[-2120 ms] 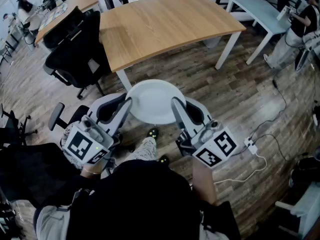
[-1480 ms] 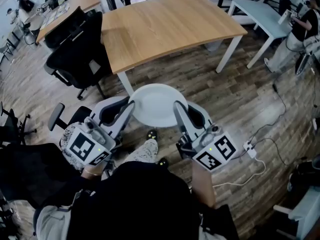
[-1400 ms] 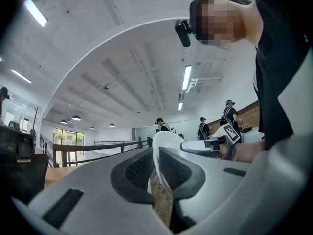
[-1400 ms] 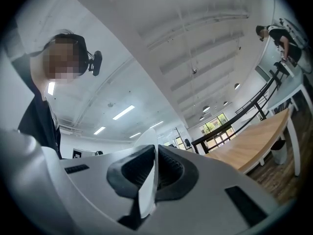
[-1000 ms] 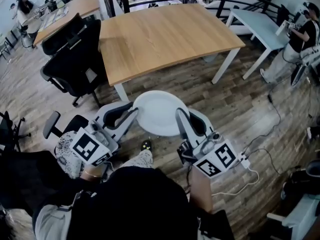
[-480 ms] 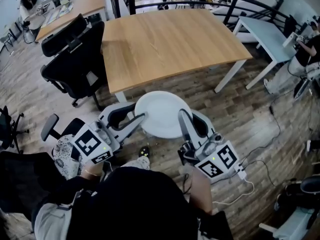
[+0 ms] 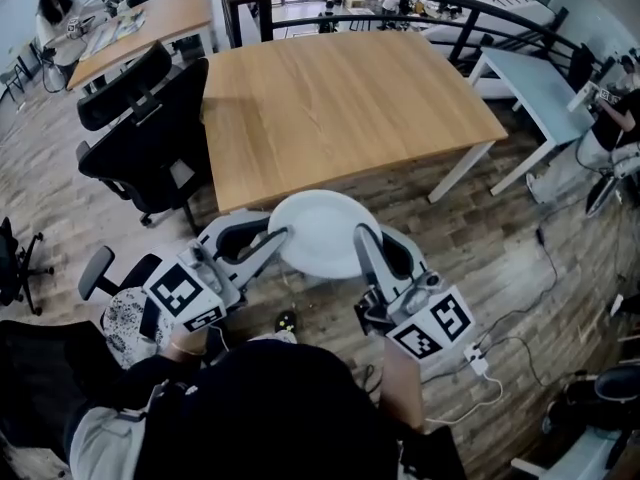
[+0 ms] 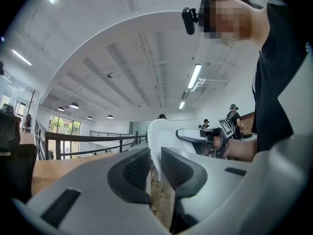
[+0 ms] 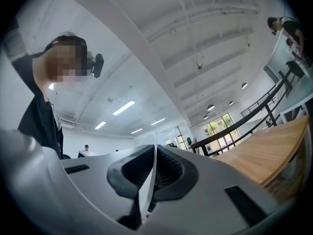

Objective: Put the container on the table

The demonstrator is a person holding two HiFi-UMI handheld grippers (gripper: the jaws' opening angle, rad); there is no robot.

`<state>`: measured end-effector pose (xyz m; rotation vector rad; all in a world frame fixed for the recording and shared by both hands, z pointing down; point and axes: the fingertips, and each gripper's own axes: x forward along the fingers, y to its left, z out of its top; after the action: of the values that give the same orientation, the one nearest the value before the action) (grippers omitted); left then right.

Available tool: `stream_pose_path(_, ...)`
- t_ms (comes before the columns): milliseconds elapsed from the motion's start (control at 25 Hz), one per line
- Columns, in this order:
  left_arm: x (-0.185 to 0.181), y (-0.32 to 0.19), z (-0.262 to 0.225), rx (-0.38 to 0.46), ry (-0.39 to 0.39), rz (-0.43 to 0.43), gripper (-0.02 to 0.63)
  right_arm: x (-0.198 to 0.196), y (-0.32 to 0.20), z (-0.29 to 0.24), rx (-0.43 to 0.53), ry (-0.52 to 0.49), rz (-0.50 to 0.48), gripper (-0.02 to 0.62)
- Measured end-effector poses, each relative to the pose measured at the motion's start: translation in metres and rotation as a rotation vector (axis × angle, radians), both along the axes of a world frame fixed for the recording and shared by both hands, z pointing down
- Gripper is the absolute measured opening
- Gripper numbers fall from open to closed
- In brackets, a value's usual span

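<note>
Fingers (image 8: 130,173) of the left gripper (image 8: 155,153) are clamped on one rim of the container (image 8: 159,133), with a thin white edge pinched between the dark pads. The right gripper (image 9: 153,155) has its fingers (image 9: 171,171) closed the same way on the opposite rim, which shows as a white sliver running down between them.

From the head view, the container (a shallow, round, white dish, empty as far as I can see) hangs roughly level between the two grippers. It is in the air in front of the person, right at the near edge of the wooden table (image 7: 340,98). Its far side appears to overlap that edge, while most of it is over the plank floor (image 7: 520,228). How high it sits relative to the tabletop is hard to tell from this steep angle.

The pick-up part looks done: both sides are gripped and the container is held off every surface, close to where it should go. By my judgement, what is left is to bring it forward over the wood, lower it until the base sits flat, and open both grippers. Nothing stands on the near part of the tabletop, so there looks to be room.
</note>
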<state>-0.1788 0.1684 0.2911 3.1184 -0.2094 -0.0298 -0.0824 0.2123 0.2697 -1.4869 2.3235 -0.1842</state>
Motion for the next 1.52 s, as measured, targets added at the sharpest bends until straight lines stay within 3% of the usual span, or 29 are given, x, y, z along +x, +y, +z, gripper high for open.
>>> stream_pose_path(440,-0.021,-0.08,-0.001,0.028,0.013,-0.052,0.057,-0.015,-0.084,0.008,-0.022,0.038,-0.017,0.025)
stream_pose_path(720,-0.025,-0.117,0.002,0.023,0.018,-0.028,0.048,-0.02,-0.117,0.018,-0.048,0.048,0.009,0.025)
stream_pose_path(1040,-0.009,-0.134,0.008,0.005,0.017,-0.001,0.04,-0.001,-0.135,0.031,-0.07,0.071,0.028,0.025)
stream_pose_path(1520,0.05,-0.17,0.006,0.035,-0.011,-0.075,0.035,0.062,-0.183,0.036,-0.054,0.041,-0.049,0.025)
